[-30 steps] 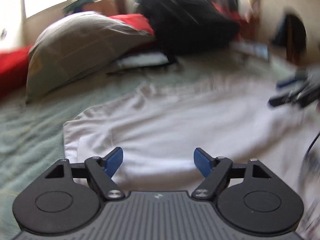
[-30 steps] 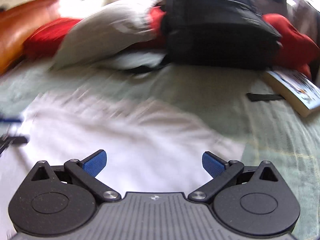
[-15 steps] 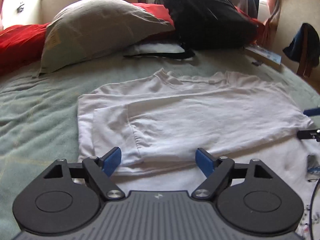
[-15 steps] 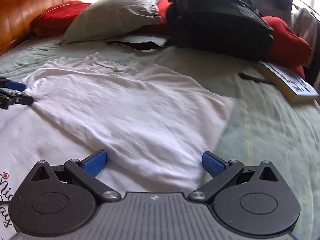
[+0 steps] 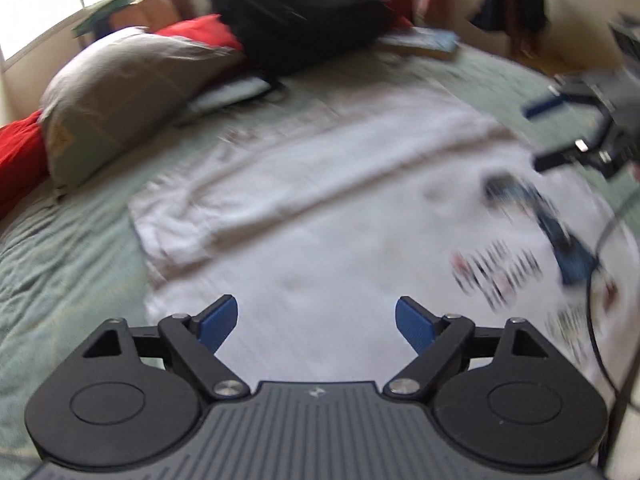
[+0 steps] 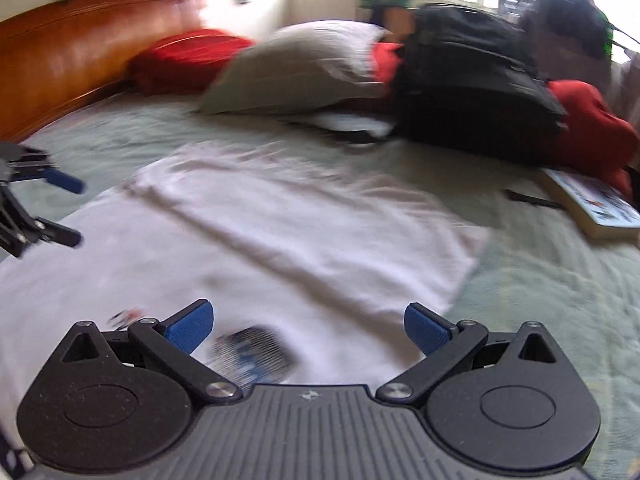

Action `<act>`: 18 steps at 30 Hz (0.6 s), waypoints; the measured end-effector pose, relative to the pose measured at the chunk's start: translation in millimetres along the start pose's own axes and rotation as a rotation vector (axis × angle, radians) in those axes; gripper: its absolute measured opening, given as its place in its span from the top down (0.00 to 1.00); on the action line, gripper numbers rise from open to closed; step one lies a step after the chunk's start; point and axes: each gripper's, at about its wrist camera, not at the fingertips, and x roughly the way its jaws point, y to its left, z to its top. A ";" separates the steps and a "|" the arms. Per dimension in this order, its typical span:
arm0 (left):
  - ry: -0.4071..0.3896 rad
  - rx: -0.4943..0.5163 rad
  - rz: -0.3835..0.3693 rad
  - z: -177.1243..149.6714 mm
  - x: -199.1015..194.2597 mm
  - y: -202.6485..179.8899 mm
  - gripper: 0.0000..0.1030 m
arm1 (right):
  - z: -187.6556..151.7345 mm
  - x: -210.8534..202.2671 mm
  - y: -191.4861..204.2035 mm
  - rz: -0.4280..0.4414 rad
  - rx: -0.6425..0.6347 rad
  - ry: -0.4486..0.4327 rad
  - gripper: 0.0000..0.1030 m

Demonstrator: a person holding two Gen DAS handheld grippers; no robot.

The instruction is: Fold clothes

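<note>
A white T-shirt (image 5: 320,208) with a printed front lies flat on the green bedspread, its upper part folded down over the body. It also shows in the right wrist view (image 6: 280,232). My left gripper (image 5: 316,326) is open and empty, held above the shirt's near left part. My right gripper (image 6: 308,330) is open and empty, above the shirt's print. Each gripper shows in the other's view: the right one (image 5: 560,136) at the far right, the left one (image 6: 52,208) at the far left. Both frames are motion-blurred.
A grey pillow (image 6: 296,72), red cushions (image 6: 188,56) and a black backpack (image 6: 472,88) lie along the head of the bed. A book (image 6: 592,200) lies on the bedspread (image 6: 540,300) at the right. A wooden headboard (image 6: 68,52) stands at the left.
Both grippers have pulled back and up from the shirt and swung, so more of the printed front shows. Both stay open and empty. The shirt's fold has not moved.
</note>
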 end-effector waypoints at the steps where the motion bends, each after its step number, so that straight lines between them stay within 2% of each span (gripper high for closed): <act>1: 0.013 0.010 -0.004 -9.4 -0.7 -7.0 0.16 | -3.3 -2.1 6.9 0.019 -0.014 0.002 0.00; 3: 0.033 0.000 -0.016 -28.1 -3.1 -16.3 0.16 | -9.8 -6.2 20.6 0.057 -0.041 0.006 0.00; 7: 0.013 -0.113 -0.043 -65.1 -19.3 -14.9 0.16 | -29.9 -9.0 39.8 0.098 -0.049 0.039 0.00; 12: 0.001 -0.184 -0.029 -103.8 -48.5 -14.6 0.12 | -63.7 -16.3 56.9 0.016 -0.067 0.088 0.00; 18: -0.005 -0.182 0.019 -139.3 -77.2 -29.3 0.10 | -89.4 -32.2 57.7 -0.037 0.015 0.058 0.00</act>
